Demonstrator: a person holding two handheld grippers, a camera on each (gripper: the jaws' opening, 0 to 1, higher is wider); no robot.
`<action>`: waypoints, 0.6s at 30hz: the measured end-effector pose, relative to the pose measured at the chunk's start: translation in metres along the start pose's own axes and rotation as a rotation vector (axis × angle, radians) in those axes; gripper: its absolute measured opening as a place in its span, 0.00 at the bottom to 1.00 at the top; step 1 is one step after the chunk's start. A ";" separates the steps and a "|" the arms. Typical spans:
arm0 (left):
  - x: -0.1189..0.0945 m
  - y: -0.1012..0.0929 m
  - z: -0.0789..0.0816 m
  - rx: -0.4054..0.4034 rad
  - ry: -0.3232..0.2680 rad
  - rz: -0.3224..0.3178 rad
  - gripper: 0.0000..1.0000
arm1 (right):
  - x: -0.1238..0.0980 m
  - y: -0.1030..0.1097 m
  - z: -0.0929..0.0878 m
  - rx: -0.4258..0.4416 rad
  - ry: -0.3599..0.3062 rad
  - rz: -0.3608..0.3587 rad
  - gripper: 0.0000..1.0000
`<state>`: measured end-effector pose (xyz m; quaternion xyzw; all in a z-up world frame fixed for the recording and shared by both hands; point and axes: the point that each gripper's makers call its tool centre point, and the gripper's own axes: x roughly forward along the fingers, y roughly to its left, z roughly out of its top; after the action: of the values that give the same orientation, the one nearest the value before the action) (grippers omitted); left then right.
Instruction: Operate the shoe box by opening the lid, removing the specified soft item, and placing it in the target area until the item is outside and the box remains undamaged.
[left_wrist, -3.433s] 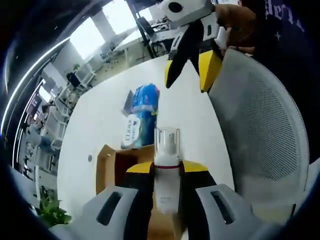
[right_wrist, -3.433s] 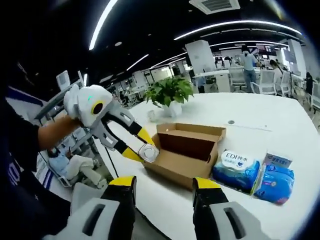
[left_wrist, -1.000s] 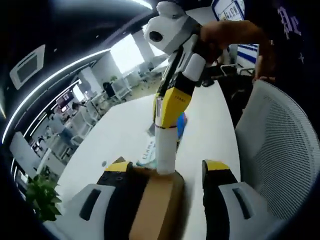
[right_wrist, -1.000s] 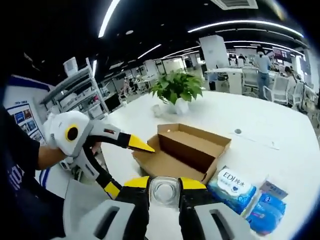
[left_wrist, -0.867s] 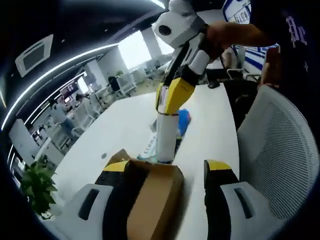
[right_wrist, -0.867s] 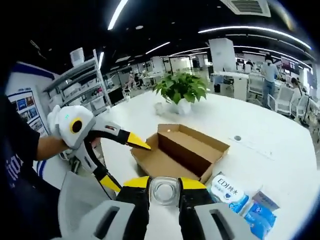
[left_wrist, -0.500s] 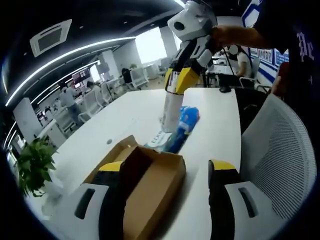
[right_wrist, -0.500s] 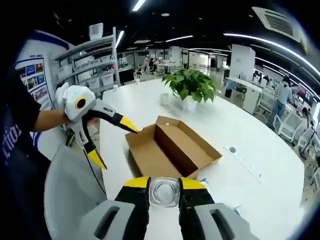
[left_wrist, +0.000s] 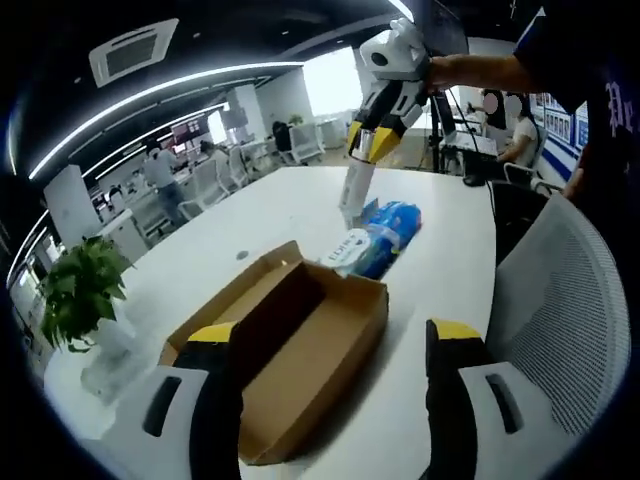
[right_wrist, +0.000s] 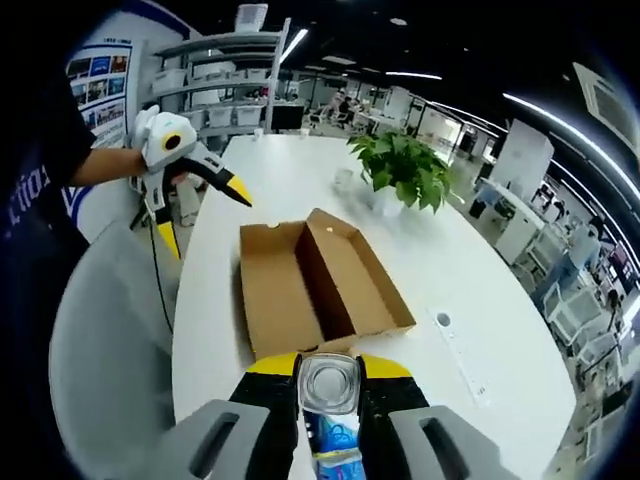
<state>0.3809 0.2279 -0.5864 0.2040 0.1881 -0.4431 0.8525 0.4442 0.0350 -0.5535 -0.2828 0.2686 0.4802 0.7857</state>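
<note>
R tongs (right_wrist: 328, 380) gripping white bottle (left_wrist: 353, 190) above blue packs (left_wrist: 380, 235); L tongs (left_wrist: 335, 350) gaping wide over open shoe box (right_wrist: 315, 285) on tabletop (left_wrist: 440, 260).

Readable text: almost none

The white-and-blue wipes pack (left_wrist: 352, 247) beside the cardboard shoe box (left_wrist: 290, 345) carries print too small to make out. In the right gripper view, a person's dark sleeve (right_wrist: 40, 185) bears pale letters, seemingly "tio", cut off; the wall poster (right_wrist: 95, 72) is illegible.
</note>
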 end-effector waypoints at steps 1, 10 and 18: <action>-0.002 0.003 -0.002 -0.008 0.000 0.012 0.76 | 0.001 -0.003 -0.002 -0.015 0.003 0.002 0.17; -0.019 0.019 -0.020 -0.069 0.017 0.078 0.82 | 0.017 -0.037 -0.020 -0.097 0.039 -0.002 0.17; -0.034 0.034 -0.033 -0.110 0.027 0.137 0.88 | 0.037 -0.055 -0.029 -0.180 0.061 0.019 0.17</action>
<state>0.3861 0.2857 -0.5911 0.1752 0.2091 -0.3699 0.8881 0.5044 0.0163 -0.5886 -0.3640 0.2507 0.5011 0.7440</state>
